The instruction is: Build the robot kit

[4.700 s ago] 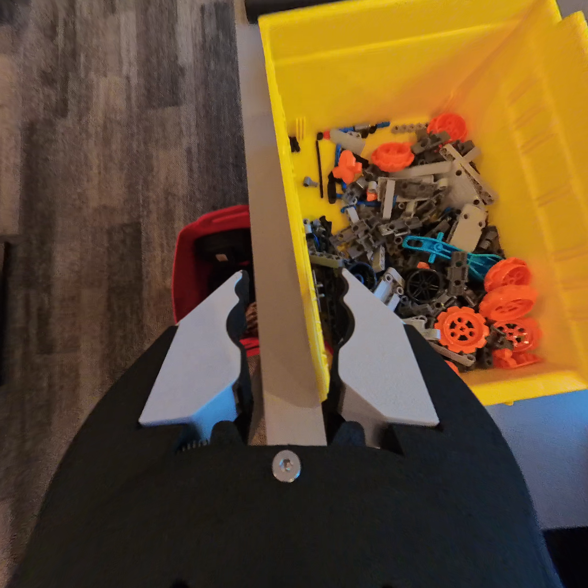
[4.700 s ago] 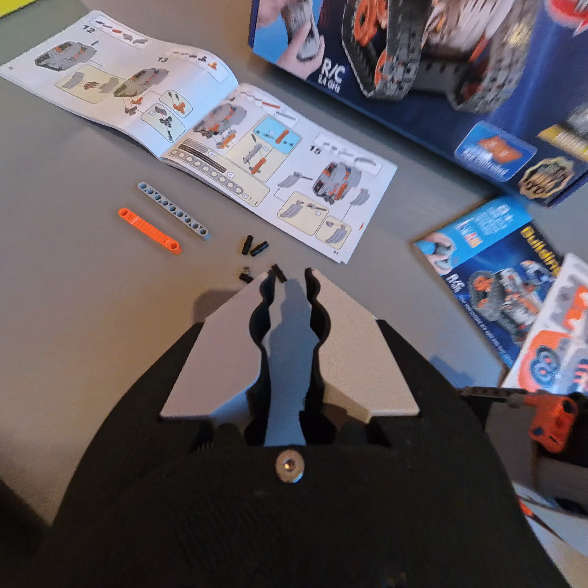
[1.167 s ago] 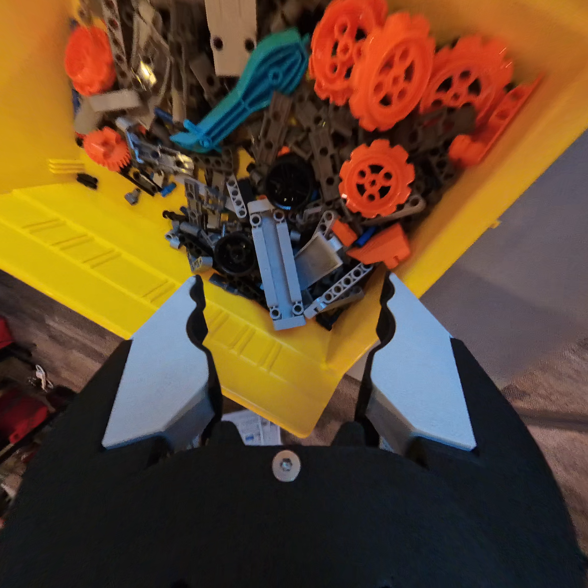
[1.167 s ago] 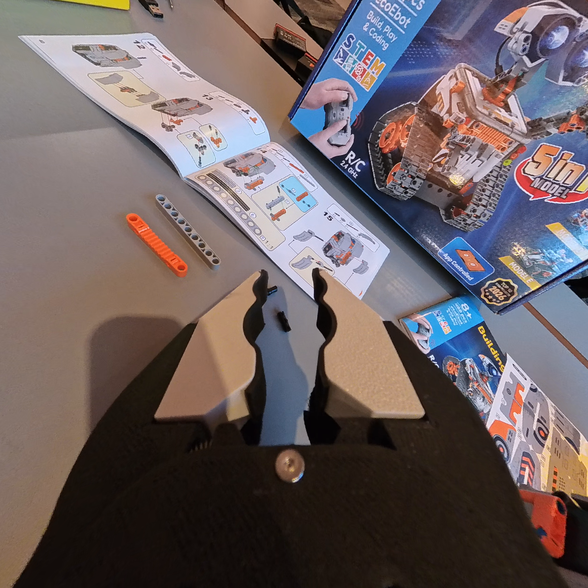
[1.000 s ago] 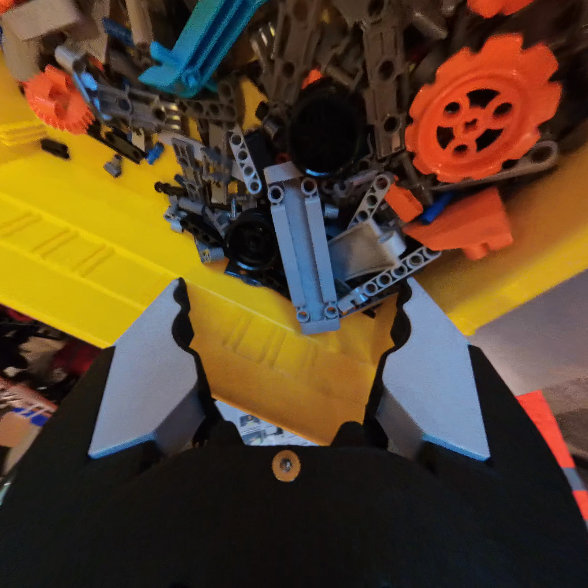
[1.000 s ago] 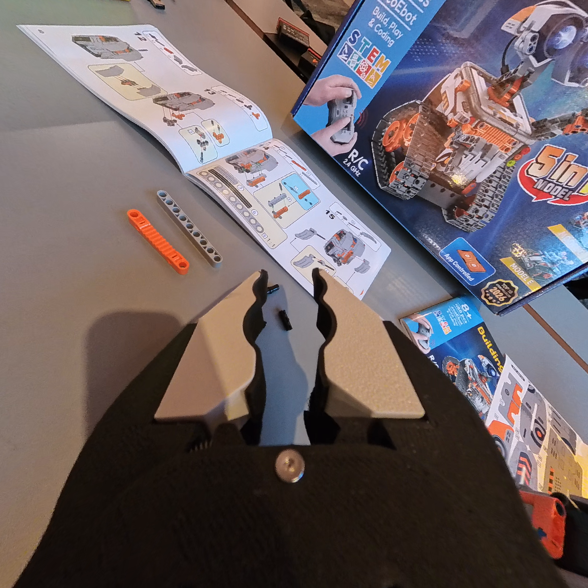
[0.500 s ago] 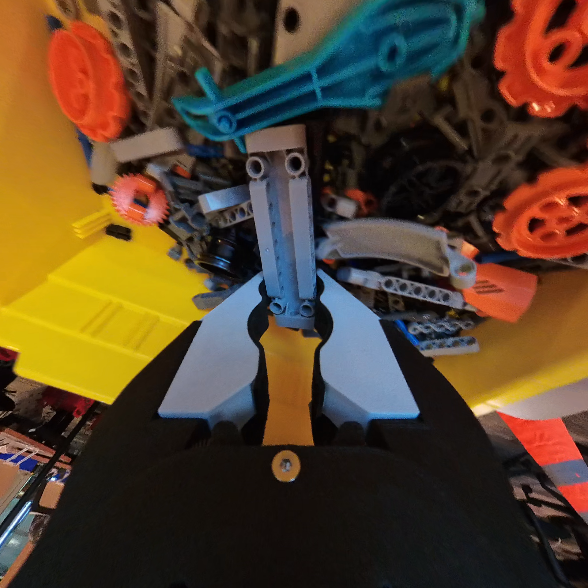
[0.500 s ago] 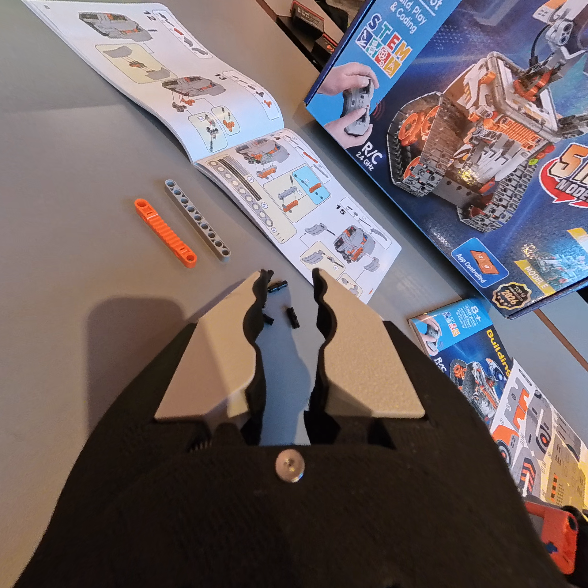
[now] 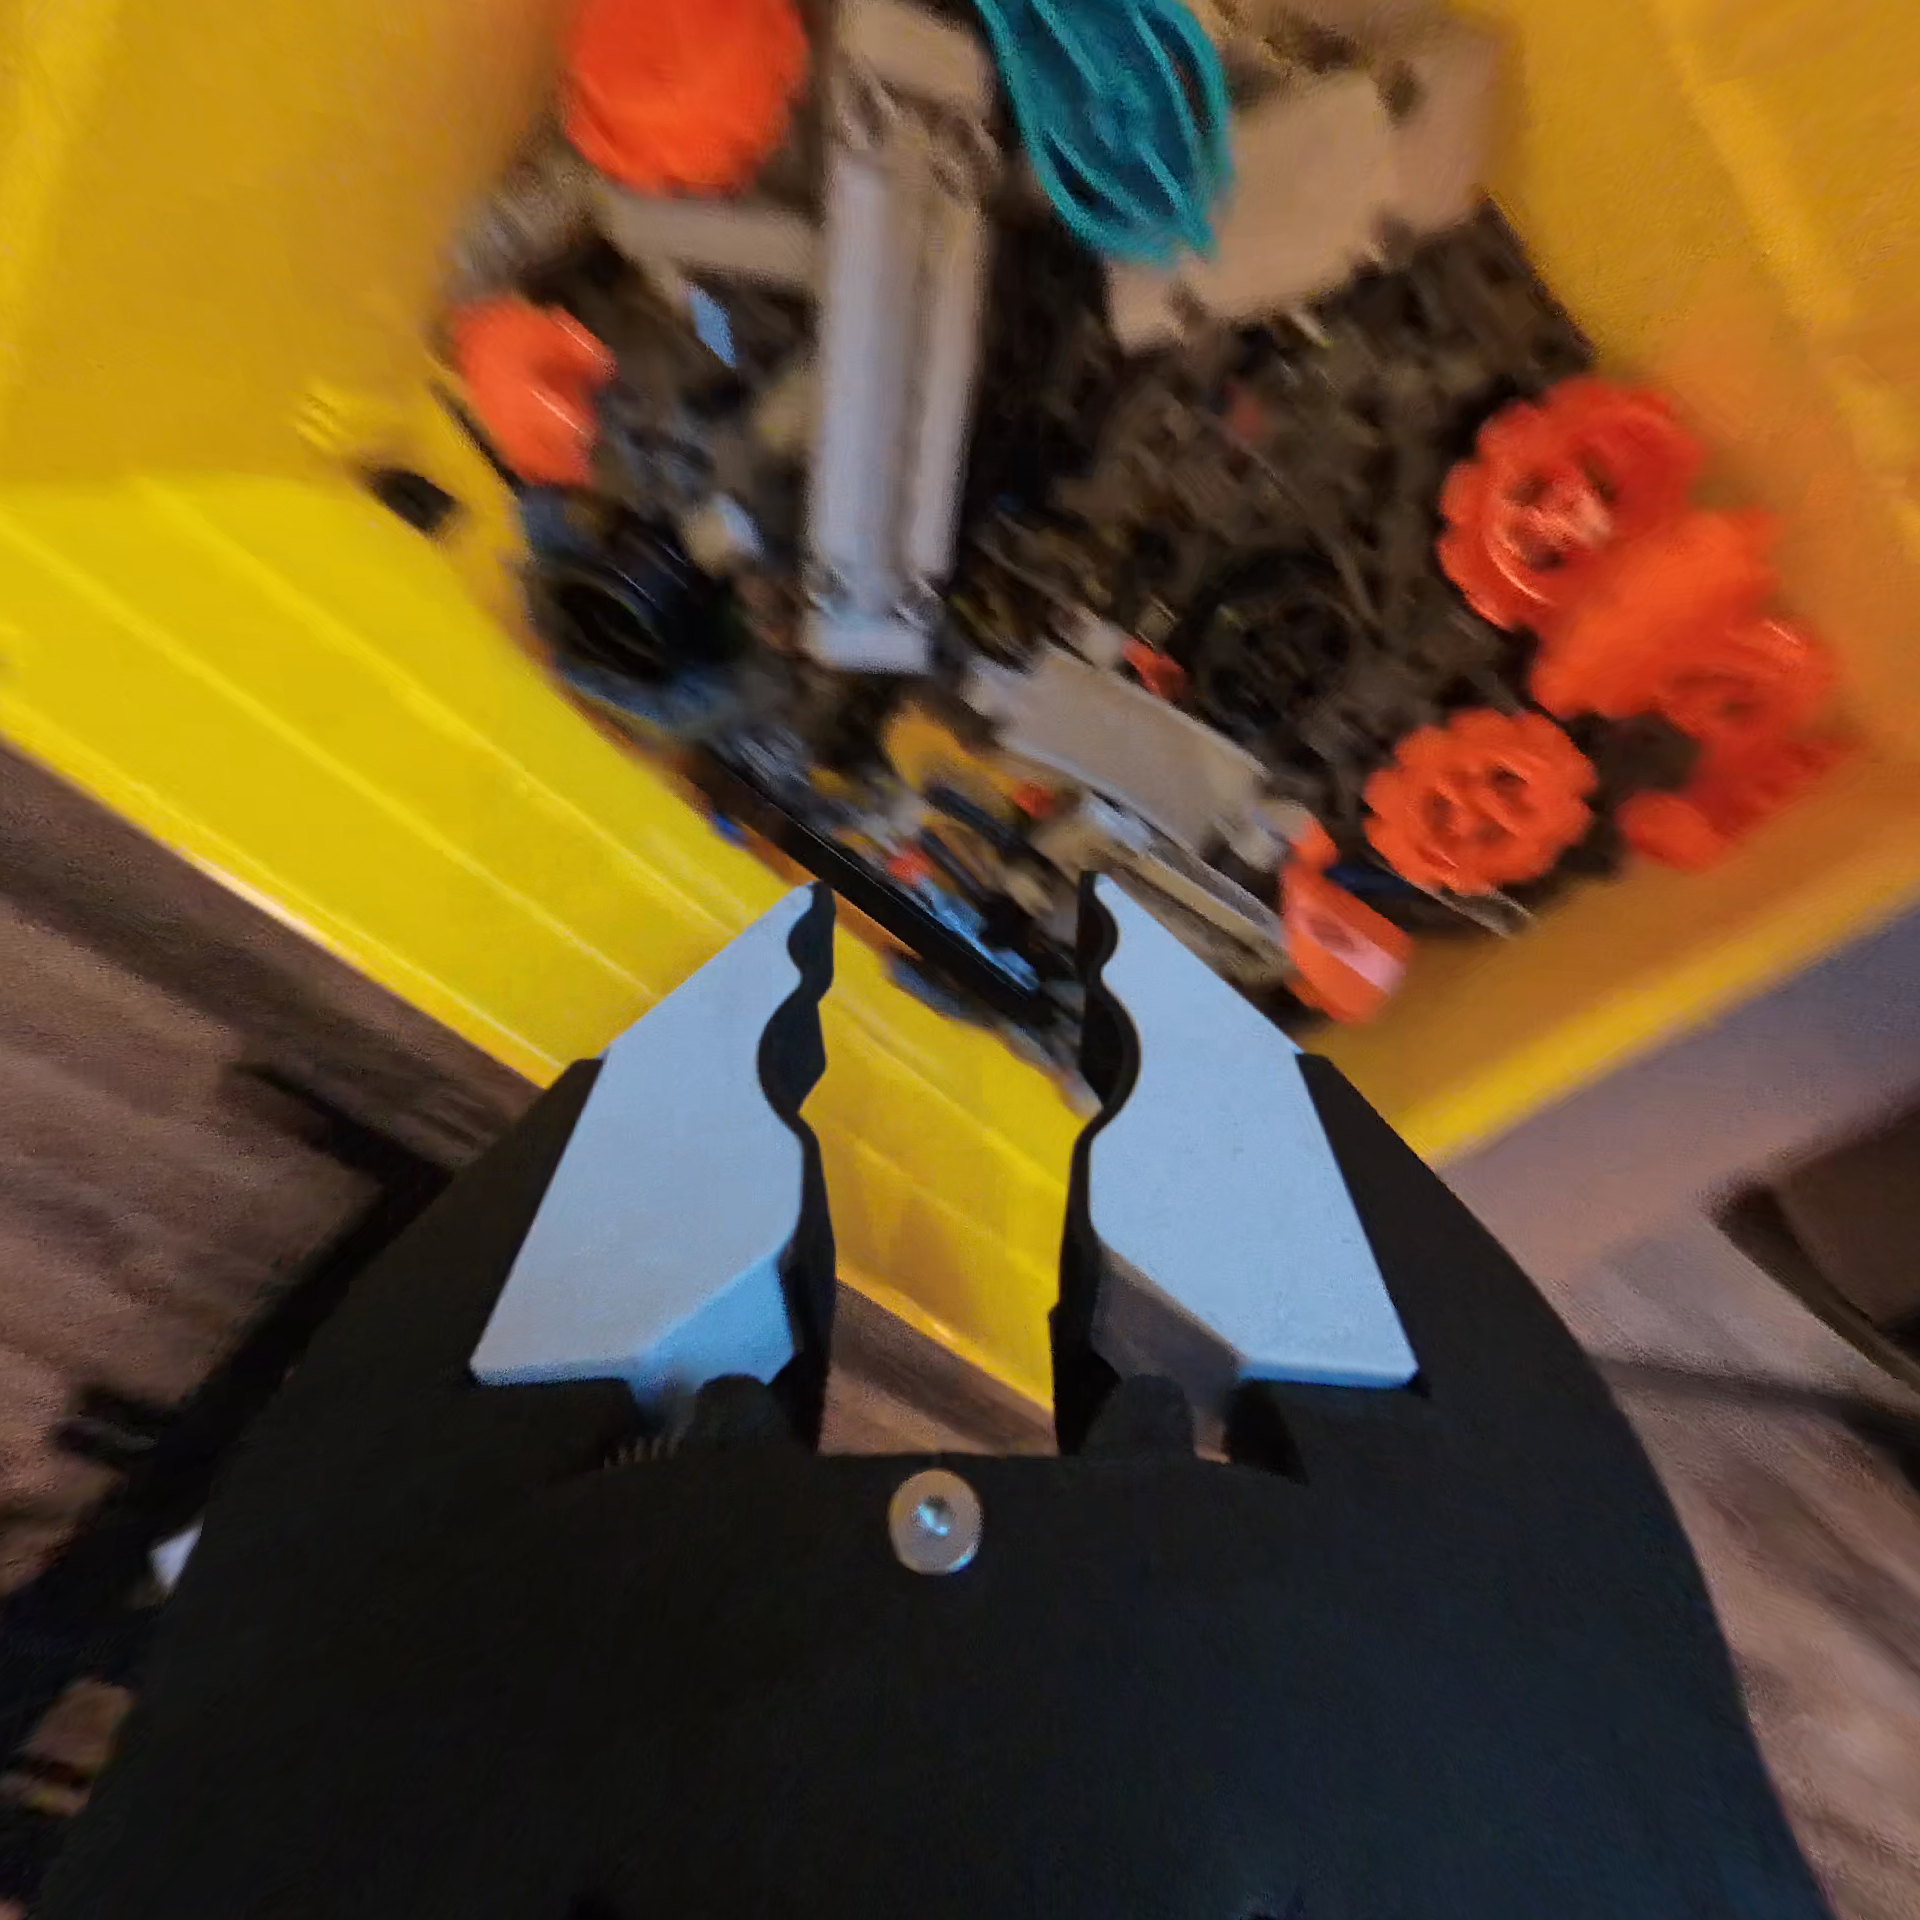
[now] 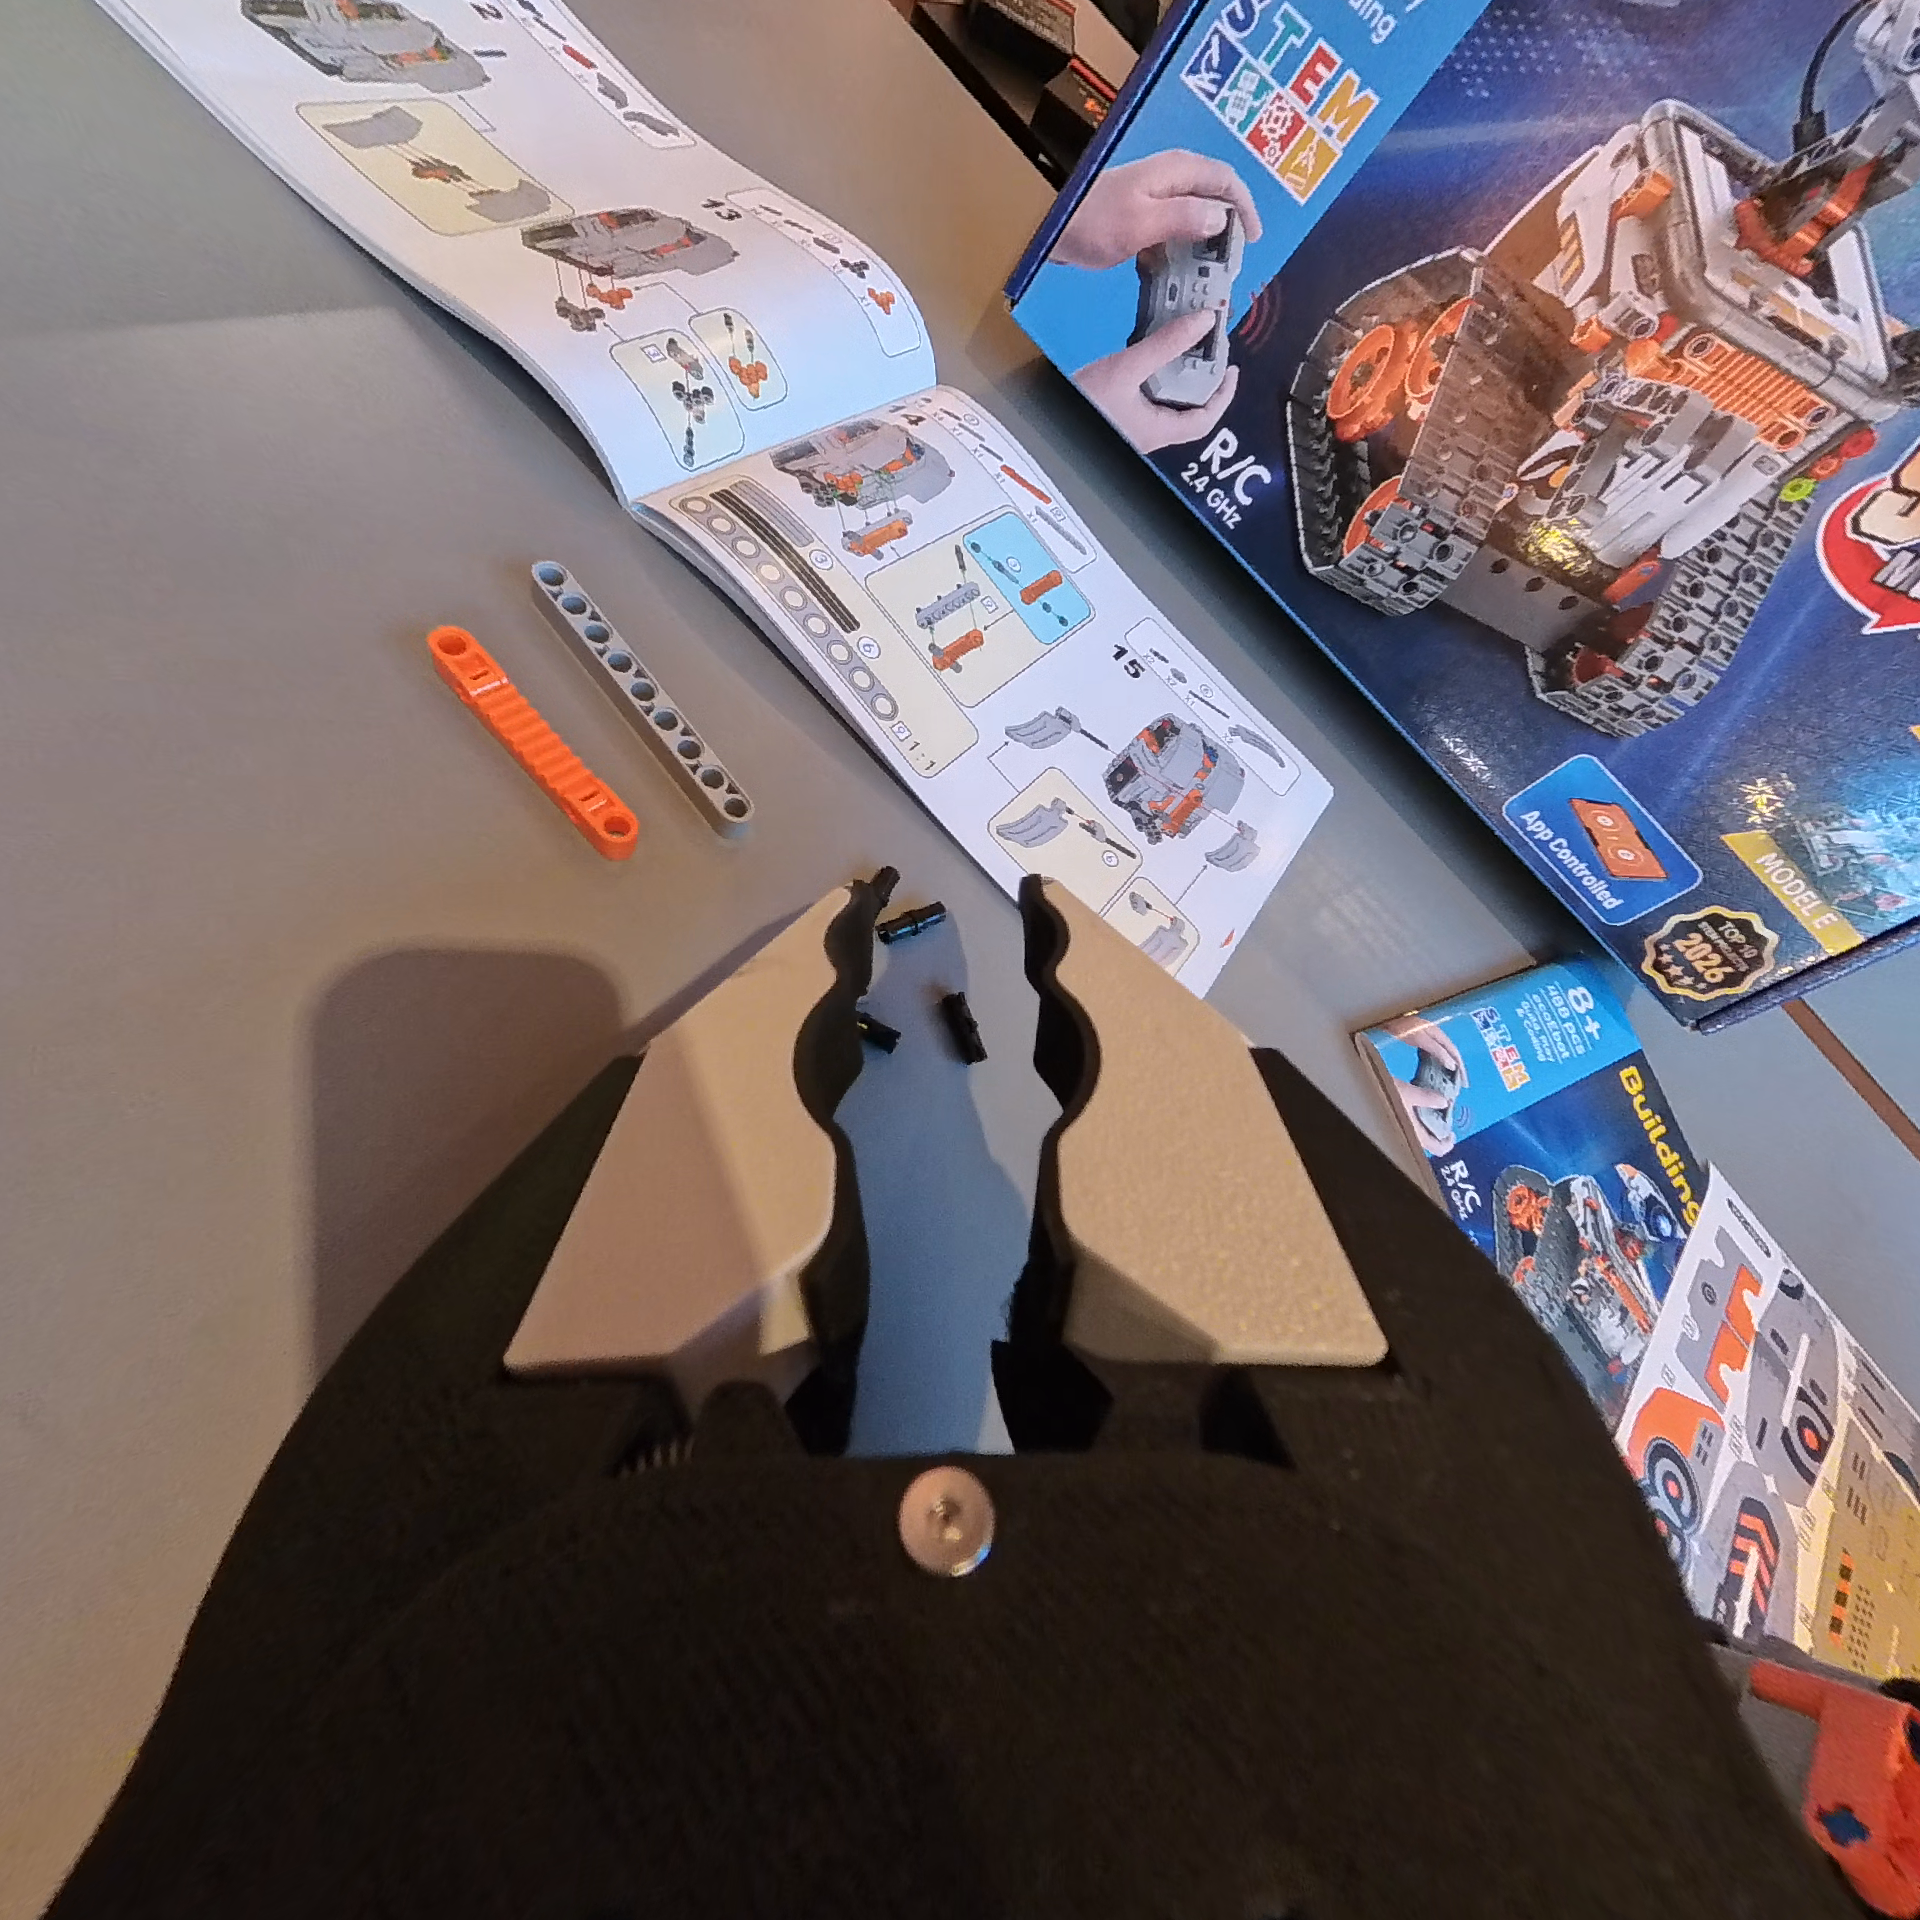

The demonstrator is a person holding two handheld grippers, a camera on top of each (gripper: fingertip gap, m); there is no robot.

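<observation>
Left gripper [image 9: 954, 914] spread, empty, above blurred yellow plastic bin [image 9: 312, 665] of loose bricks; long grey beam [image 9: 894, 416] nearest, light, stiff, likely graspable across narrow sides. Right gripper [image 10: 940, 894] parted, empty, over small black pins [image 10: 964, 1029] on grey table [image 10: 208, 935], tiny and likely slippery.

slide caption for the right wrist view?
Open right gripper over small black pins on a grey table, beside an orange beam, grey beam and open instruction booklet.

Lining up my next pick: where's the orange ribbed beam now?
Right wrist view, left of centre: the orange ribbed beam lies on the grey table, just left of the grey holed beam.
</observation>
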